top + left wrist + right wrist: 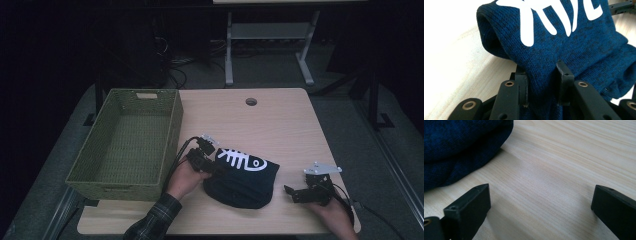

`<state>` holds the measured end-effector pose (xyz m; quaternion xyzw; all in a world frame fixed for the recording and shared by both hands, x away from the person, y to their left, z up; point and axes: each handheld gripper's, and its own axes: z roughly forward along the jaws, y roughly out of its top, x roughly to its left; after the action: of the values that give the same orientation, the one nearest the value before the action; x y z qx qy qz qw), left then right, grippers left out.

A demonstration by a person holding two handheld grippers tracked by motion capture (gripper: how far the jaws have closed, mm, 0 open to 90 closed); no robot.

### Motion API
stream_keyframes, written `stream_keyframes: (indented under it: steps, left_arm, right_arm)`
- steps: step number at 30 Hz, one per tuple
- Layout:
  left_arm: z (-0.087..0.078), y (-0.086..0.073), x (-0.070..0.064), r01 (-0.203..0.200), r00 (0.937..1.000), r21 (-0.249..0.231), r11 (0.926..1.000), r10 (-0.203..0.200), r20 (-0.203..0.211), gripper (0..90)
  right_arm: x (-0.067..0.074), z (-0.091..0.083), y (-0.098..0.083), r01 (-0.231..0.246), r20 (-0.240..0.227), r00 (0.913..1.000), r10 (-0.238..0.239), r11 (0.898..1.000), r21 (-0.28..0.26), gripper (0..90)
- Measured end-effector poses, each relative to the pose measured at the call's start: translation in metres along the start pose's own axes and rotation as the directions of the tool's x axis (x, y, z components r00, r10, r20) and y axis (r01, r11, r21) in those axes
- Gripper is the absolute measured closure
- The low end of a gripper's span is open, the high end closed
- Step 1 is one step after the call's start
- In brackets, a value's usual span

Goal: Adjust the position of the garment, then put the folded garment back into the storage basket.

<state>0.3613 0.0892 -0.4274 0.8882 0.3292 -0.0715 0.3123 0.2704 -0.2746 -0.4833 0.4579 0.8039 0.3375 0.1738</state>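
Folded navy knit garment (240, 179) with white fish-skeleton print, lying at the table's (280, 120) near middle beside a green basket (125, 145), left gripper (542, 75) clenched on its edge, right gripper (539, 202) released, spread just beside it

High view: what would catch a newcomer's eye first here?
The folded dark blue garment with a white fish-skeleton print lies near the front middle of the wooden table, and the left claw is clamped on its left edge. To the left stands an empty green woven basket. The right claw rests open on the table just right of the garment, not touching it.
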Motion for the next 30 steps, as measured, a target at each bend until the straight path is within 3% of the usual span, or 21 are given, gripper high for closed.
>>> stream_keyframes:
  steps: [7,12,30]
  left_arm:
    - [-0.013,0.013,-0.005,-0.021,0.9998,0.008,0.9997,0.021,-0.004,69.2]
    - [-0.026,0.025,-0.011,-0.033,0.9993,0.005,0.9994,0.033,0.015,69.2]
    - [-0.067,0.042,-0.019,-0.064,0.9977,-0.005,0.9979,0.064,0.021,69.6]
  right_arm:
    - [0.0,0.0,0.0,-0.001,0.0,1.0,0.001,1.0,-0.001,1.9]
    - [0.0,0.0,0.0,-0.001,0.0,1.0,0.001,1.0,-0.001,1.9]
    - [0.0,0.0,0.0,0.0,0.001,1.0,0.0,1.0,-0.002,1.9]
